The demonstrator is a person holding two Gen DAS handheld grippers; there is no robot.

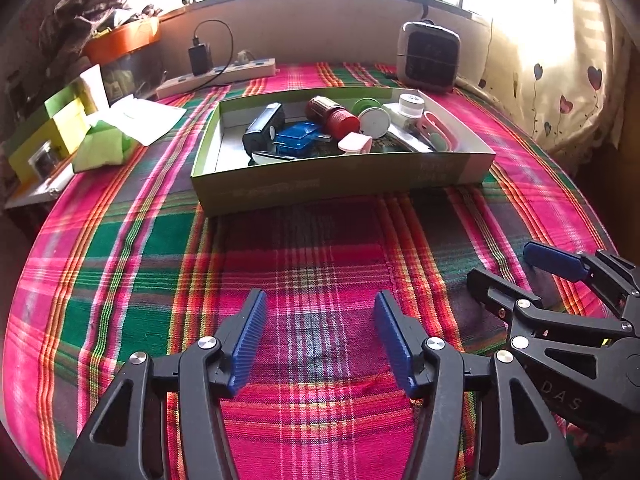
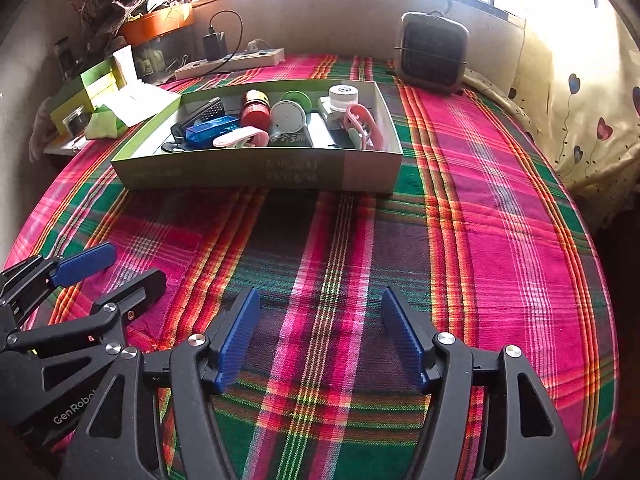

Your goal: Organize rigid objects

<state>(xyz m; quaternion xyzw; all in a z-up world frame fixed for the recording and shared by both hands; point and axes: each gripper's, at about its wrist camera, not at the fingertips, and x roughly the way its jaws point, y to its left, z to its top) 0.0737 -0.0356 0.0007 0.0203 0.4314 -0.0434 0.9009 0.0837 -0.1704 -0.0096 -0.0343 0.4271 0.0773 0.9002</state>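
A shallow green cardboard box sits on the plaid cloth ahead of both grippers. Inside it lie several small rigid items: a blue plastic case, a red cylinder, a white round lid, a white jar and a pink clip. My left gripper stands open over bare cloth, nothing between its blue pads. My right gripper is open too and empty. Each gripper shows at the other view's edge.
A small heater stands at the back right by the wall. A power strip with charger lies at the back. Green boxes and papers crowd the left side. A curtain hangs on the right.
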